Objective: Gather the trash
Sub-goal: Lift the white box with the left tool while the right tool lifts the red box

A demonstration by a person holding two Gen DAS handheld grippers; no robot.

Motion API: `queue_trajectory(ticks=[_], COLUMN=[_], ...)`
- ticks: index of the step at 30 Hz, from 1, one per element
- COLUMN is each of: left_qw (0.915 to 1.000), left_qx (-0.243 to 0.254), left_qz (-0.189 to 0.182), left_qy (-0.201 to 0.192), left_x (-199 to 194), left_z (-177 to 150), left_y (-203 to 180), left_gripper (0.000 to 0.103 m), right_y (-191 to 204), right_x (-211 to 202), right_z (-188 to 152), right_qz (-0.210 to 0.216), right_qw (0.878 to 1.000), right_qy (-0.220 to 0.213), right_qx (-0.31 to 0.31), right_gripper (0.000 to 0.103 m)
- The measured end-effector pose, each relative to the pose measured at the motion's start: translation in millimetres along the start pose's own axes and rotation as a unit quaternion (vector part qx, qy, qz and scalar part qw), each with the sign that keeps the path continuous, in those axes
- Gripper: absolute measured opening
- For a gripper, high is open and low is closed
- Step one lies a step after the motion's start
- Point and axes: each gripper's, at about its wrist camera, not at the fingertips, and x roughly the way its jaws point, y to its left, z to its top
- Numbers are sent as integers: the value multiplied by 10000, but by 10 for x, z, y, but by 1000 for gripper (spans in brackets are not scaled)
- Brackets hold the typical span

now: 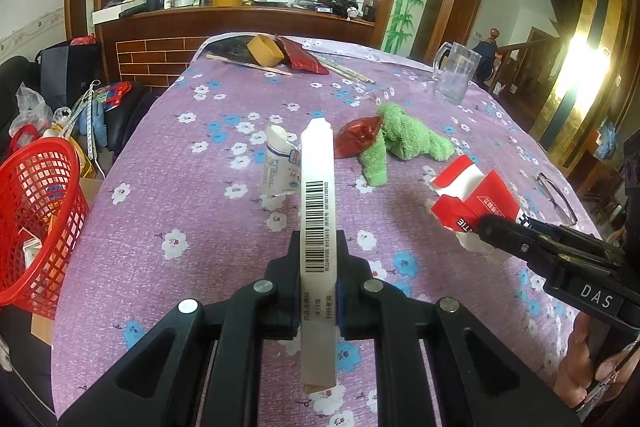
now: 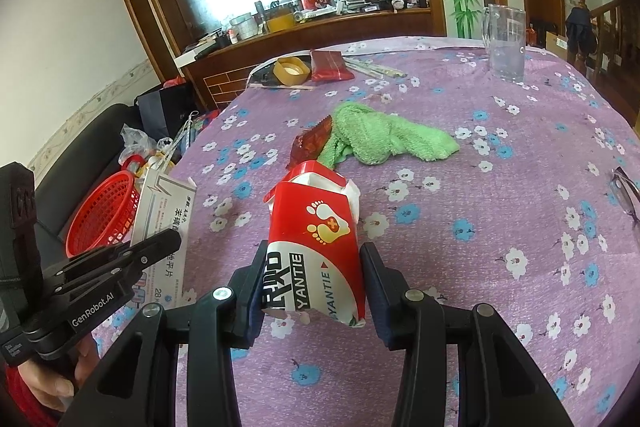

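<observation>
Nearest, left gripper (image 1: 318, 279) pinched tight on a flattened white carton (image 1: 317, 227) with a barcode, held edge-up over the purple floral tablecloth (image 1: 224, 227). Right gripper (image 2: 314, 279) clamped on a crumpled red-and-white box (image 2: 316, 239), also above the cloth. Off the table's left edge, a red mesh basket (image 1: 40, 211) with pale packaging inside, contents otherwise unclear. Further out, a crushed white tube (image 1: 276, 163), a red foil wrapper (image 1: 356, 141) touching a green towel (image 1: 404, 141). Beyond, a clear glass mug (image 1: 456, 75), nothing visible in it
</observation>
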Motion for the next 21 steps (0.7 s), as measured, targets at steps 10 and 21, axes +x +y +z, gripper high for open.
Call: queue_trajectory(ticks=[10,21], left_qw=[9999,9994], left_qx=[-90,-269], left_qz=[56,108], left_qy=[-53,-193], left_x=[-83,-229], left_z=[-2,27], left_y=[97,289], left_gripper=[12,12], right_y=[26,217], right_x=[19,58], right_z=[2,40], right_qz=[57,191], right_qw=[10000,9996], right_qy=[23,101], right_qx=[-12,-168], right_gripper=[47,47])
